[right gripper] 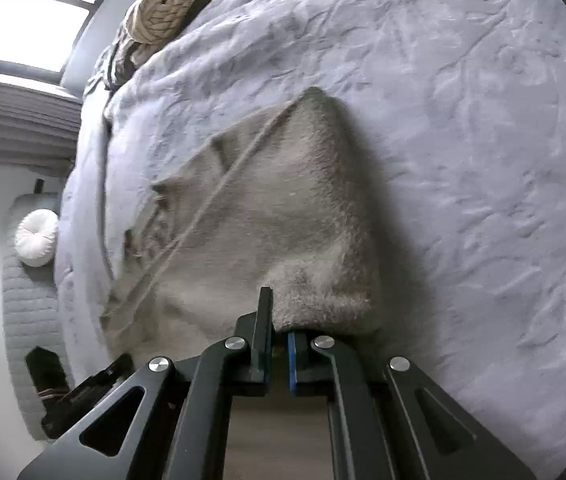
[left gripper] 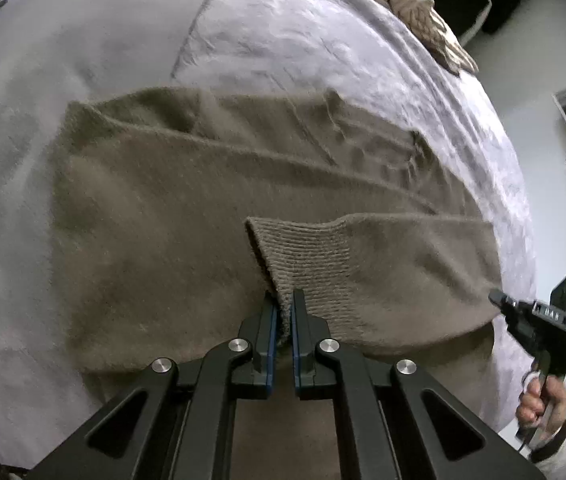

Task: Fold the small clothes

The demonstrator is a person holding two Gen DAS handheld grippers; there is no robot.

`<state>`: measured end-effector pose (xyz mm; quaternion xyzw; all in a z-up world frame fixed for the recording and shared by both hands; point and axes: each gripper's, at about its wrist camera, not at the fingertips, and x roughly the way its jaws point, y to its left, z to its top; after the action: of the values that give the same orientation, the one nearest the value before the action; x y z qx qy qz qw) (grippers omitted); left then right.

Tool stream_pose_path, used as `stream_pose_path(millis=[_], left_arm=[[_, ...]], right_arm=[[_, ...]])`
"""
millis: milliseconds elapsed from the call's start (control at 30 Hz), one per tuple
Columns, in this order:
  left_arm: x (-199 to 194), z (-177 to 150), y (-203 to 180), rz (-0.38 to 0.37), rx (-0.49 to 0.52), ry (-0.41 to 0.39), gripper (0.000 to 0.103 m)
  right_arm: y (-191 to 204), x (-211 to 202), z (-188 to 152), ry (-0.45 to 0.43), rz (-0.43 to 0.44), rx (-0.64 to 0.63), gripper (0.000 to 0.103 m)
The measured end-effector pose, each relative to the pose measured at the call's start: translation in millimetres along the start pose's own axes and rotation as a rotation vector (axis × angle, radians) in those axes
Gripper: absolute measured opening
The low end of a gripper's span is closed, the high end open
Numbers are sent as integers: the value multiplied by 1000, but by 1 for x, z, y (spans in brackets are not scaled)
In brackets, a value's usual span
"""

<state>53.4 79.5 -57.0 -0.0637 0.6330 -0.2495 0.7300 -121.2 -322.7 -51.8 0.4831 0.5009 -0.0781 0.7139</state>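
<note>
In the left wrist view, the left gripper [left gripper: 285, 304] is pressed together on the ribbed cuff [left gripper: 307, 264] of a brown sweater [left gripper: 187, 200]. The edge of the cuff goes down between the two blue pads and is hidden there. The sweater lies flat on a grey blanket [left gripper: 323, 40] that covers a bed, and one sleeve is folded across the body. At the right edge of this view the right gripper [left gripper: 497, 300] touches the side of the sweater; its fingers are blurred and very small, so the grip cannot be read from here. A hand [left gripper: 539, 400] holds its handle, and the sleeve below is cut off by the picture border.

In the right wrist view, the right gripper [right gripper: 279, 320] pinches a fold of the sweater [right gripper: 275, 208]. The cloth bulges over the right finger and hides its tip; only the left finger stands clear. The near edge of the sweater is covered by the gripper body. At the lower left a dark object, probably the other gripper, is partly hidden and blurred.

Farther away, a striped cloth [right gripper: 171, 4] lies bunched at the end of the blanket [right gripper: 463, 120]. Beside the bed a white round cushion [right gripper: 37, 238] rests on a quilted seat [right gripper: 23, 304]. A bright window [right gripper: 31, 4] is overexposed.
</note>
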Motion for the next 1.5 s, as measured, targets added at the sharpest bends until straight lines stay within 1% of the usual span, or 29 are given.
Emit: stream_pose_path(millis=[67, 133, 200, 233, 300, 333, 367, 400, 433, 467, 533, 600, 633, 700, 767, 800, 833, 867, 900, 933, 1000, 1067, 1167, 1200, 1267, 1333, 1433, 1500], left_arm=[[6, -5, -1, 24, 7, 11, 7], [9, -7, 5, 52, 1, 12, 7], [6, -5, 11, 60, -11, 5, 7], [3, -4, 14, 79, -8, -2, 7], [-2, 1, 19, 114, 0, -12, 7], [-6, 4, 21, 119, -3, -16, 7], [-10, 6, 22, 122, -4, -23, 7], [-15, 8, 22, 131, 1, -36, 7], [-19, 10, 21, 141, 8, -49, 7], [-22, 12, 18, 150, 18, -61, 7], [-23, 16, 11, 159, 39, -68, 7], [-19, 19, 1, 153, 54, -62, 7], [-16, 20, -4, 153, 63, -57, 7], [-7, 20, -15, 162, 81, -47, 7], [-1, 19, -23, 161, 93, -43, 7], [3, 19, -26, 164, 99, -38, 7], [7, 19, -28, 169, 100, -31, 7], [10, 18, -29, 175, 101, -22, 7], [13, 18, -29, 183, 102, -16, 7], [15, 17, -29, 191, 103, -13, 7], [19, 16, -29, 204, 106, -13, 7], [24, 18, -30, 214, 111, -14, 7], [33, 24, -33, 241, 135, -29, 7], [35, 25, -34, 245, 137, -31, 7], [35, 29, -33, 250, 140, -37, 7], [31, 31, -30, 254, 142, -43, 7], [22, 31, -23, 277, 139, -46, 7], [14, 30, -17, 277, 125, -44, 7]], right_arm=[[-14, 7, 0, 26, -8, 24, 6], [-22, 10, -1, 58, 24, 49, 6], [-20, 9, -5, 89, 24, 33, 9], [-13, 6, -8, 110, 6, 1, 10], [-5, -2, -13, 127, -2, -47, 22], [1, -10, -17, 119, 8, -79, 26], [5, -18, -18, 101, 19, -97, 36], [8, -26, -18, 73, 25, -114, 50], [11, -39, -14, 15, 16, -133, 54], [12, -46, -8, -26, 6, -141, 55], [7, -50, 14, -78, -18, -113, 55], [-2, -42, 35, -88, -15, -66, 55], [-9, -32, 49, -81, -11, -41, 55], [-17, -16, 67, -59, -2, -12, 55], [-21, 2, 77, -19, 35, 7, 55], [-23, 12, 81, 11, 53, 21, 49], [-24, 22, 84, 47, 74, 37, 36], [-22, 25, 84, 64, 82, 33, 8], [-17, 22, 84, 50, 65, 2, 8], [-2, 13, 82, 10, 15, -88, 8], [17, 2, 79, -36, -48, -196, 8], [21, 2, 80, -49, -108, -240, 8], [2, 19, 88, -23, -191, -217, 8], [-5, 22, 88, -19, -189, -196, 9], [-14, 16, 85, -36, -158, -131, 9], [-16, 3, 79, -58, -177, -100, 9], [-12, -18, 66, -73, -202, -119, 9], [-8, -29, 55, -72, -192, -141, 9]])
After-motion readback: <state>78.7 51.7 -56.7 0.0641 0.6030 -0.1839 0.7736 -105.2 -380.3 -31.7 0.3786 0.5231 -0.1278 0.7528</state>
